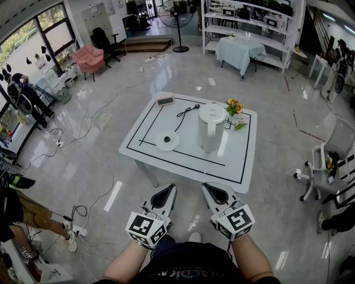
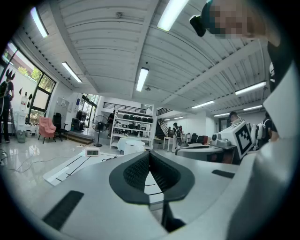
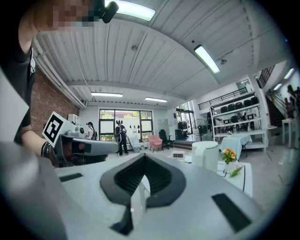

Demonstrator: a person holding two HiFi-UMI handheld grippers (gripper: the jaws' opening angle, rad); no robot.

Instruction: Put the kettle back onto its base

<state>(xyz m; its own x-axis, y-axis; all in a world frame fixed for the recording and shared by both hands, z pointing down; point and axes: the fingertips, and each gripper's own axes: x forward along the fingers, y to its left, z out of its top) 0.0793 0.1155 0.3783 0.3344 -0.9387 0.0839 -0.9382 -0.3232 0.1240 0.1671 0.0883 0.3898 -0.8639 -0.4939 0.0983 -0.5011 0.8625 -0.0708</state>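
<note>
Furniture rings a low white table (image 1: 244, 166) on a glossy tiled floor (image 1: 83, 166): a pink armchair (image 1: 89, 57) and a pedestal fan (image 1: 179, 28) at the far side, white shelving (image 1: 249, 16) behind a cloth-covered table (image 1: 239, 51), a white office chair (image 1: 327, 161) at the right, and loose cables (image 1: 94, 199) trailing over the floor at the left. The table top is smooth and rectangular, with black lines marking a border and an inner frame. On it the kettle (image 1: 212, 126) stands upright, a white rounded plastic cylinder with a domed lid. It is off its base (image 1: 167, 141), a flat white disc with a small centre hub that lies just to the kettle's left, a strip of bare table between the two. A black cord (image 1: 186, 112) loops over the table between the base and the far edge, where a small digital display (image 1: 165, 101) lies. A bunch of orange flowers (image 1: 234, 107) sits close behind the kettle on its right. Both tools hang side by side in front of the near table edge, well short of the kettle. The left gripper (image 1: 171, 187) has its ridged black pads pressed together with nothing between them, and the right gripper (image 1: 206, 186) is likewise closed and empty. Each has a pale grey shell and carries a marker cube.
</note>
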